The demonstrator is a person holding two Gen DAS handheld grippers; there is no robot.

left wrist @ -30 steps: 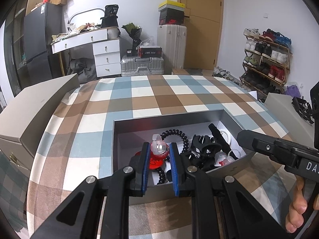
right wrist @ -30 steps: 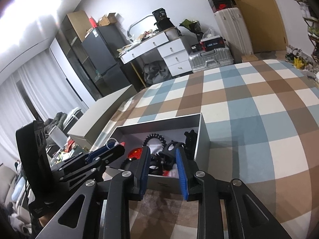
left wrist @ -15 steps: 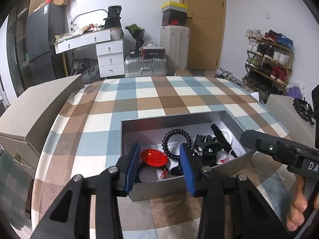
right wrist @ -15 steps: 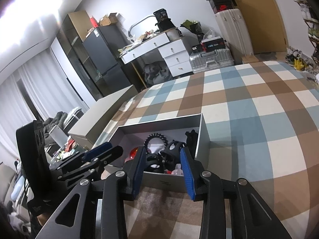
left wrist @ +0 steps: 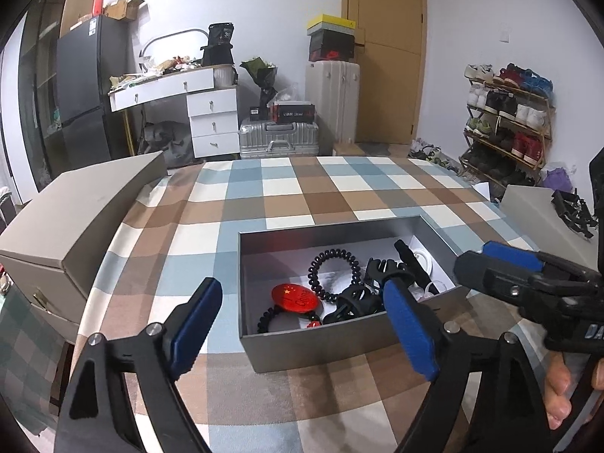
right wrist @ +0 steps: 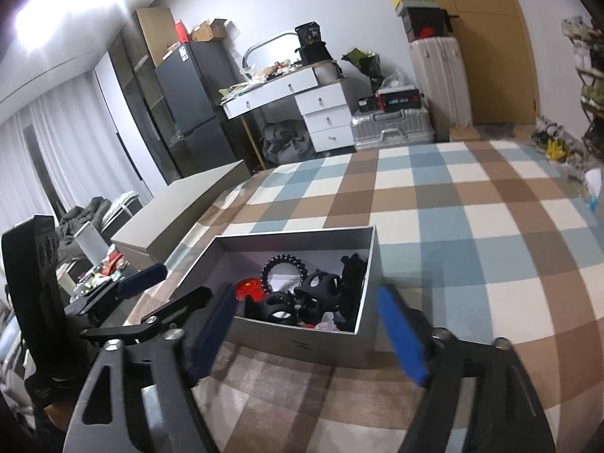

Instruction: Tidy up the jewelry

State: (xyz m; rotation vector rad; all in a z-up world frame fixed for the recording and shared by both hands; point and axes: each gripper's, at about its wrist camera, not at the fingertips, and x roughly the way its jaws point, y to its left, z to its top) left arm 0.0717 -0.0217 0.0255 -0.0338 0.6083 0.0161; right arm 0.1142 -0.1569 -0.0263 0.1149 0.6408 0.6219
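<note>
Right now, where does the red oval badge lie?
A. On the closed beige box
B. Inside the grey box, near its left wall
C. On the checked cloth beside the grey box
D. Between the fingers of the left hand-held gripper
B: the red oval badge lies on the floor of the grey box, near its left wall, beside the black coil bracelet.

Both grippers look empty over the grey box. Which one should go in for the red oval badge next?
Left, probably. The left gripper is wide open and lined up on the red oval badge at the near-left of the open grey box. The right gripper, also open, faces the black claw clips.
</note>
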